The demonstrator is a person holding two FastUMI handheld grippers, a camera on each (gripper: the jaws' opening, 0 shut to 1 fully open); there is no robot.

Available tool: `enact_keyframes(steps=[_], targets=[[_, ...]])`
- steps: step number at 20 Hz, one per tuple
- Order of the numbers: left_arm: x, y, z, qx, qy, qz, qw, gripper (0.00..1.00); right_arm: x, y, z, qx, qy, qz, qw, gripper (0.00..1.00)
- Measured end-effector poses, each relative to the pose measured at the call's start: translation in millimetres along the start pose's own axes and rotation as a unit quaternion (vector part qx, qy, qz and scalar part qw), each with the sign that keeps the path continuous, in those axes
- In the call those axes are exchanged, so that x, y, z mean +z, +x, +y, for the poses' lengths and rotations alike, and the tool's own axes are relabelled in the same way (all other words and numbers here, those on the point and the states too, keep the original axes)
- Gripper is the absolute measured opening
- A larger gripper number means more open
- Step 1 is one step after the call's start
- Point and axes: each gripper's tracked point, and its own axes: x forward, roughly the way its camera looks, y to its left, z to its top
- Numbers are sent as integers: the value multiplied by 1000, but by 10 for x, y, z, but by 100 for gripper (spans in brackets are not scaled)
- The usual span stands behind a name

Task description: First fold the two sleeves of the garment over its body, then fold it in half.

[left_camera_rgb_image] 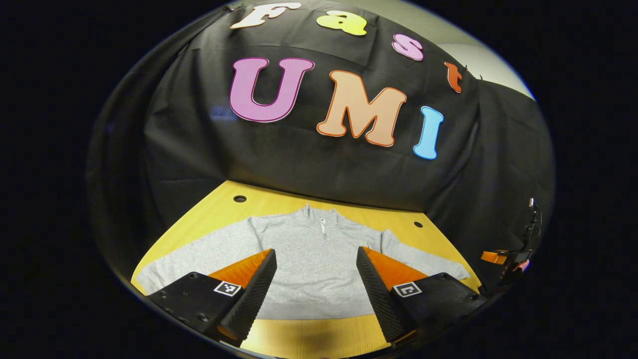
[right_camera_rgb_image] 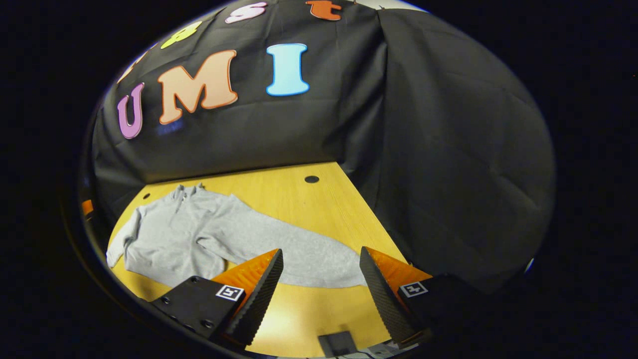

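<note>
A grey zip-neck garment (left_camera_rgb_image: 314, 259) lies flat, sleeves spread, on my yellow wooden table (left_camera_rgb_image: 299, 334), black cloth walling the booth on three sides. My left gripper (left_camera_rgb_image: 315, 284) hangs above the hem, its jaws wide apart and empty. My right gripper (right_camera_rgb_image: 321, 289) is likewise spread, over the sleeve (right_camera_rgb_image: 299, 254) tip. In the right gripper view, bare tabletop runs toward 12 o'clock past a round hole (right_camera_rgb_image: 312, 179); a small dark box (right_camera_rgb_image: 338, 343) sits at 6 o'clock.
</note>
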Motion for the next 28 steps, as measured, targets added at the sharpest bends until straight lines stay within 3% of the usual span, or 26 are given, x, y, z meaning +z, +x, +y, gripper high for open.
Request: enact_keyframes(steps=[4, 9, 10, 11, 15, 17, 20, 21, 24, 27, 28], targets=[[-111, 6, -116, 7, 1, 8, 1000, 94, -330, 400, -283, 5, 11, 55, 998, 97], [-211, 33, -214, 17, 14, 27, 999, 94, -857, 840, -618, -3, 27, 122, 992, 94], [-231, 42, -219, 21, 17, 30, 999, 94, -931, 904, -663, -5, 31, 134, 990, 98], [-230, 59, -219, 25, 19, 32, 999, 94, -986, 961, -682, -4, 35, 143, 989, 94], [-182, 115, -259, 36, 14, 33, 999, 94, -1059, 1062, -742, -2, 42, 158, 987, 98], [-204, 135, -274, 38, 13, 33, 999, 94, -1090, 1087, -683, 8, 49, 166, 985, 93], [-240, 153, -277, 47, 9, 37, 998, 94, -1162, 1107, -591, 15, 50, 181, 982, 70], [-241, 159, -280, 48, 7, 38, 998, 94, -1160, 1117, -553, 25, 61, 186, 980, 66], [-303, 150, -283, 49, 3, 43, 998, 94, -1184, 1127, -524, 26, 75, 188, 979, 33], [-302, 142, -280, 47, 0, 43, 998, 94, -1154, 1077, -499, 21, 92, 188, 978, 15], [-317, 135, -278, 46, -1, 42, 998, 94, -1108, 1065, -508, 18, 98, 178, 979, 15]])
